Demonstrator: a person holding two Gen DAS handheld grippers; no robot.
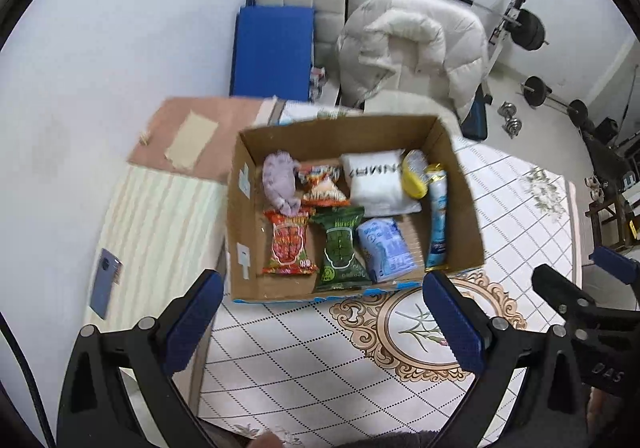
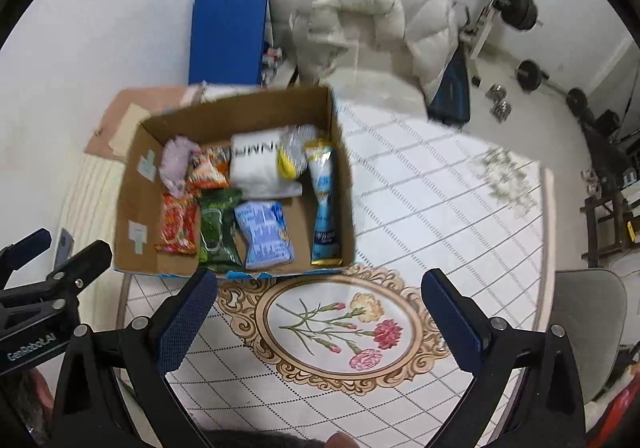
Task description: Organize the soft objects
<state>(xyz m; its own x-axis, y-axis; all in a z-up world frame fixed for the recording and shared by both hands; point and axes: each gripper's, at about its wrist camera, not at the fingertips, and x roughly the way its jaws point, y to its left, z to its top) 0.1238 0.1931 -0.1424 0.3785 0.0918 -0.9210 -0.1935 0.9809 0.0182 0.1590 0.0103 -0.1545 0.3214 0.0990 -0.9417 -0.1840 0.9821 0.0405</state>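
An open cardboard box point(image 1: 464, 184) point(image 2: 132, 208) stands on the table. Inside lie a lilac knitted item point(image 1: 280, 182) point(image 2: 176, 164), a white pillow-like pack point(image 1: 376, 176) point(image 2: 256, 164), a red snack bag point(image 1: 288, 244) point(image 2: 178, 224), an orange snack bag point(image 1: 322, 184), a green pack point(image 1: 340, 248) point(image 2: 216, 232), a blue pack point(image 1: 386, 248) point(image 2: 264, 234), a yellow bag point(image 1: 414, 174) and a long light-blue pouch point(image 1: 438, 220) point(image 2: 326, 204). My left gripper point(image 1: 320, 324) is open and empty just before the box. My right gripper point(image 2: 320, 320) is open and empty over the flower medallion point(image 2: 340, 324).
The table has a white diamond-pattern cloth point(image 2: 420, 184). A white puffy jacket point(image 1: 412, 44) hangs on a chair behind the box. A blue mat point(image 1: 272, 48) leans on the wall. Weights and a barbell point(image 1: 532, 32) lie at the right. A grey chair point(image 2: 592, 320) stands at the right.
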